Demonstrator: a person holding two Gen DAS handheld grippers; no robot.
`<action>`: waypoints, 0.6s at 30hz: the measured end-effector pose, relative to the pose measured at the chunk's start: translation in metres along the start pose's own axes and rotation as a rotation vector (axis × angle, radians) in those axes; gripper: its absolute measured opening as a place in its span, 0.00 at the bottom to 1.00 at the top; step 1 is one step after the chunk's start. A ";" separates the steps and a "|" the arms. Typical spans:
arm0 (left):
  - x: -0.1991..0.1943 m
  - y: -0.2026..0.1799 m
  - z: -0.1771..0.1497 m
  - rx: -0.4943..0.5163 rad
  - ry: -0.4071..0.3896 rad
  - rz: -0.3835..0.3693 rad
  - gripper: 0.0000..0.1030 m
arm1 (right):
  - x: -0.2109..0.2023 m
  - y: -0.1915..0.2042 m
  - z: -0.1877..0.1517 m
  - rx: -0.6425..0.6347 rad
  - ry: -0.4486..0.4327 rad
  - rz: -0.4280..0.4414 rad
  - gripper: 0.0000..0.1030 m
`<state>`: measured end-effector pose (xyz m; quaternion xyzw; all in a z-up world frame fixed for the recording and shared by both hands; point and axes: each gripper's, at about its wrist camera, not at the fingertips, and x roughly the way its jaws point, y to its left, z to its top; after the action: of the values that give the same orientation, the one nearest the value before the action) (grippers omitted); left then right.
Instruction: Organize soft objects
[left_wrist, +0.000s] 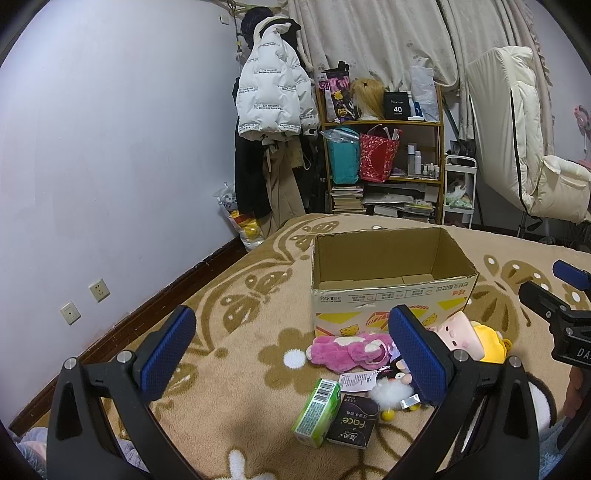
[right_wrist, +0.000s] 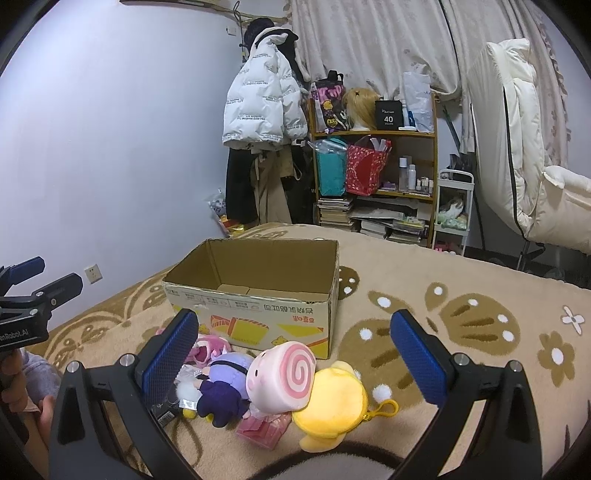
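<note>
Patterned bedding (right_wrist: 461, 295) carries an empty cardboard box (right_wrist: 258, 291); plush toys (right_wrist: 284, 373) lie just before it. Both grippers, left (left_wrist: 291, 354) and right (right_wrist: 295, 365), gape wide, empty; the right sits nearer, toys directly between its fingers.

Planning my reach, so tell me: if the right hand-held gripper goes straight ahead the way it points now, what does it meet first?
Probably the pink swirl plush, lying between the open right hand-held gripper and the cardboard box. Depth is uncertain here; the yellow plush lies close beside it.
</note>
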<state>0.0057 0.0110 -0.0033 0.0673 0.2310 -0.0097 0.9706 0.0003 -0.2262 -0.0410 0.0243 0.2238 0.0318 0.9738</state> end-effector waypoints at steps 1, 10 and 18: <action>0.001 0.000 0.000 0.000 -0.001 0.000 1.00 | 0.000 -0.001 0.000 0.000 0.000 0.000 1.00; 0.001 0.000 0.000 0.001 0.001 -0.002 1.00 | 0.005 0.000 -0.004 0.001 0.004 0.002 1.00; 0.001 0.000 -0.003 0.002 -0.002 -0.005 1.00 | 0.005 -0.001 -0.004 0.001 0.009 -0.001 1.00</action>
<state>0.0055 0.0115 -0.0069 0.0678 0.2300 -0.0124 0.9707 0.0036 -0.2263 -0.0466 0.0247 0.2281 0.0313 0.9728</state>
